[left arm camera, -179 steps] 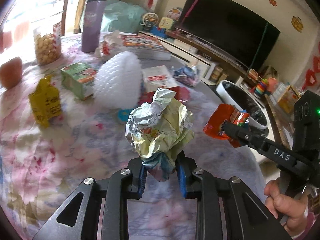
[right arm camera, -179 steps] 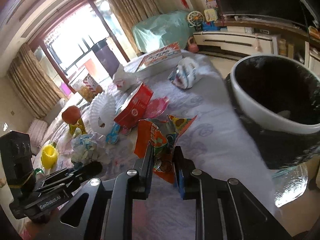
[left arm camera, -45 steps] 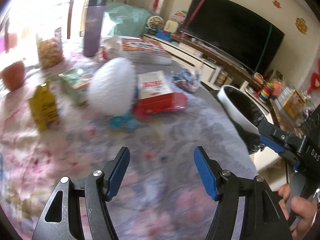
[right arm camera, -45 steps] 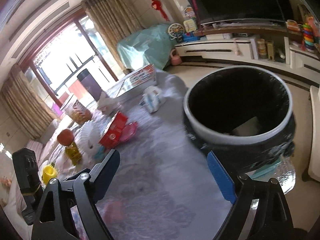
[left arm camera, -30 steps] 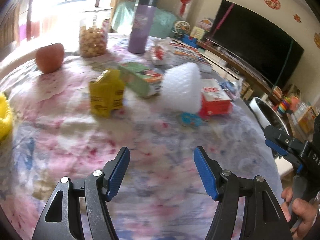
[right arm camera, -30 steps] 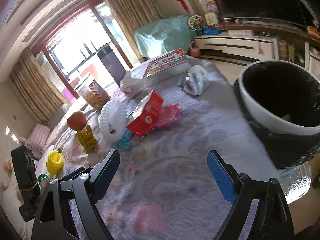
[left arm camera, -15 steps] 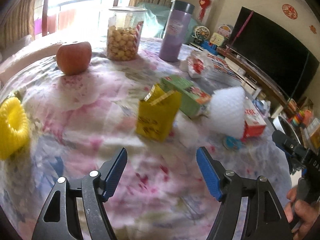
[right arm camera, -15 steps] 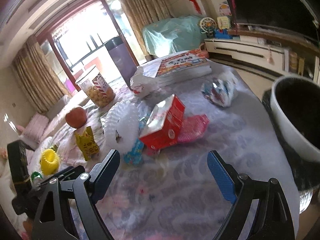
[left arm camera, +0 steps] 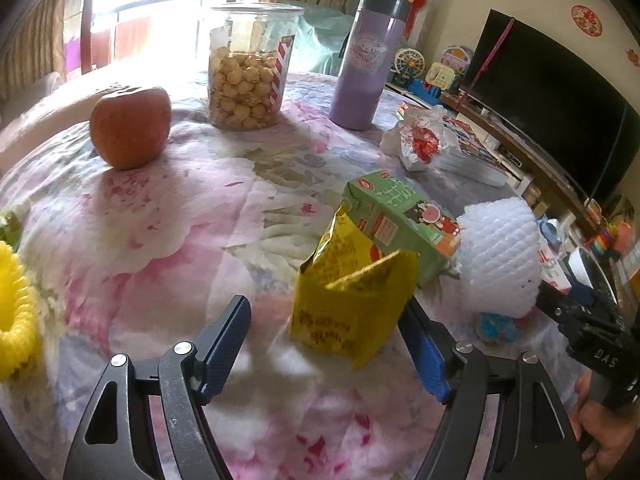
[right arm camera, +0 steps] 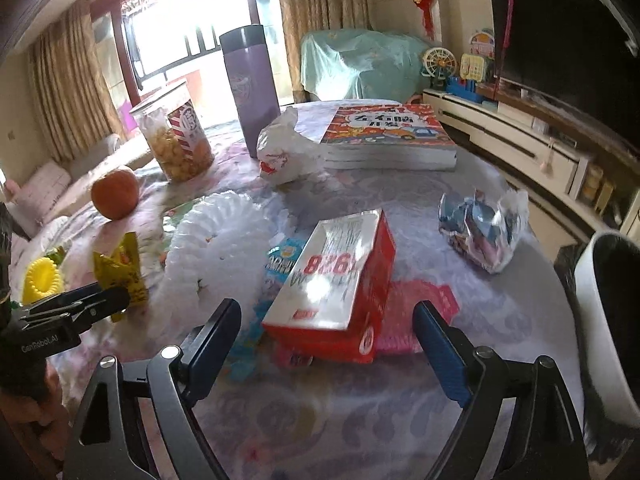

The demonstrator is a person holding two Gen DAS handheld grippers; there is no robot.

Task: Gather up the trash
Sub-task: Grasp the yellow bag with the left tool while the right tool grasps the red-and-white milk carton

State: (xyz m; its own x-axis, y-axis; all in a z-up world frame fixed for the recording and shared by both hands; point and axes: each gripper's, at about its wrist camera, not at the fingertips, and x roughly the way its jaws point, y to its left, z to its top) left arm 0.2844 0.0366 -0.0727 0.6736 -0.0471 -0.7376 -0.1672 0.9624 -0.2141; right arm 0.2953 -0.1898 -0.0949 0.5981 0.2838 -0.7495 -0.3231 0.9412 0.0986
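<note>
My left gripper (left arm camera: pixel 326 344) is open and empty, its jaws wide on either side of a torn yellow snack wrapper (left arm camera: pixel 352 304) that stands on the flowered tablecloth. A green carton (left arm camera: pixel 400 216) lies just behind it. My right gripper (right arm camera: pixel 326 340) is open and empty, with a red and white carton (right arm camera: pixel 340 276) lying on a pink wrapper (right arm camera: pixel 416 300) just ahead of its jaws. The white bin with a black liner (right arm camera: pixel 600 320) stands at the table's right edge. The yellow wrapper also shows in the right wrist view (right arm camera: pixel 118 268).
White foam fruit net (right arm camera: pixel 220 248), blue wrapper (right arm camera: pixel 280 264), crumpled blue-white bag (right arm camera: pixel 484 228), white plastic bag (right arm camera: pixel 284 152). Also an apple (left arm camera: pixel 130 126), snack jar (left arm camera: pixel 250 80), purple tumbler (left arm camera: pixel 366 60), books (right arm camera: pixel 388 136) and a yellow ring (left arm camera: pixel 12 312).
Six seconds ago each gripper held trash near the bin; both are now open and empty. Both have swung left from the bin, and the left has closed in on the yellow wrapper.
</note>
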